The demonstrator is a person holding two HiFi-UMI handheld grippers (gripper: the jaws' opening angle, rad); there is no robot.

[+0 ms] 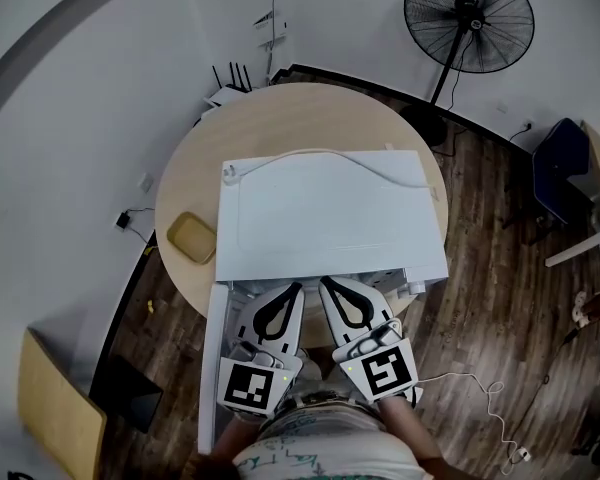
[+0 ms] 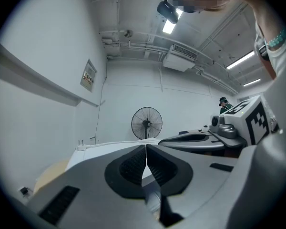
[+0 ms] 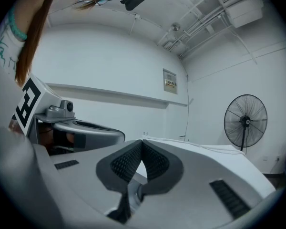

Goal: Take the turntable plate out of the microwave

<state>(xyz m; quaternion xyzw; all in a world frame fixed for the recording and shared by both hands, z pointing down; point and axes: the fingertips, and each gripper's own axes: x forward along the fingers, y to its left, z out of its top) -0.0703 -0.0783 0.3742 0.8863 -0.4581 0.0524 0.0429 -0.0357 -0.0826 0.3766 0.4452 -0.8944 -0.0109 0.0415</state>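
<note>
White microwave sits on the round table: boxy, long axis left-right in the head view, front toward the person, door swung open at left. Its top hides the cavity, so the turntable plate shows in no view. Left gripper and right gripper: jaws fully together, empty, tips at the microwave's front edge.

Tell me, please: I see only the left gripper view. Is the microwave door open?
Observer: Yes. The head view shows the door open, swung out at the left of the microwave.
Operator: Is the right tool closed?
Observer: Yes, the right tool is shut, with nothing between its jaws.
Operator: What lies beside the microwave?
Observer: A yellow tray lies on the table, left of it in the head view.
</note>
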